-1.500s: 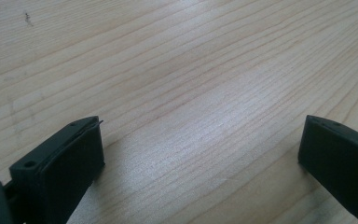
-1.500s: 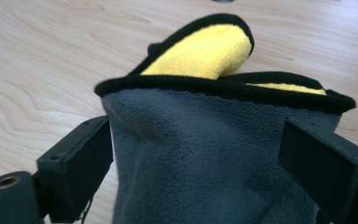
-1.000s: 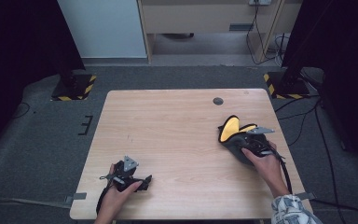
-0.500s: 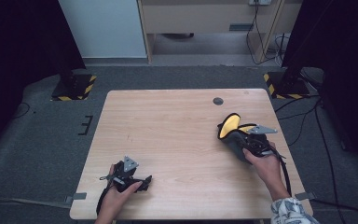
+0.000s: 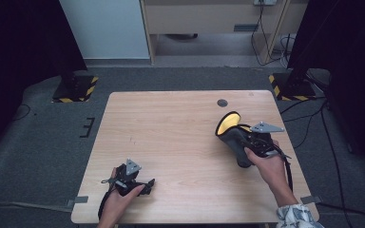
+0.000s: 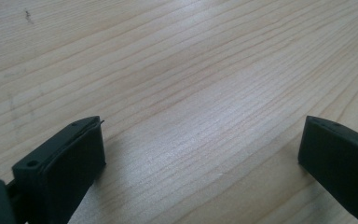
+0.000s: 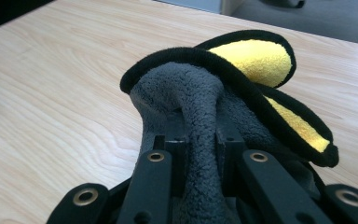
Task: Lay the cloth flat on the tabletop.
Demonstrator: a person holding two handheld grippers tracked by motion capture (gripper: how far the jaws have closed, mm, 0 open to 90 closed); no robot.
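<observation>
Your grey fleece slipper (image 5: 235, 137) sits at the right of the high view, over the right-hand part of the table (image 5: 171, 123). Its long axis runs diagonally, from the yellow-lined opening (image 5: 228, 124) at the upper left down to the end near your right hand (image 5: 268, 166) at the lower right, so the mouth points up and to the left of the frame. In the right gripper view the black-edged collar stands above the jaws, with two yellow flaps to the right of centre.

Your right gripper (image 7: 200, 154) has just been closing, and its jaws are now pressed onto a fold of the grey fleece (the cloth bunches up between them). Whether the slipper touches the table, you cannot tell.

Your left gripper (image 6: 200, 154), at the lower left of the high view, has its jaws spread wide with bare wood between them; they hold nothing and rest low on the table.

The table is pale wood with a small dark round mark (image 5: 222, 102) near its far edge. Grey carpet surrounds it, with yellow-and-black striped stand bases (image 5: 73, 89) at the upper left and upper right.
</observation>
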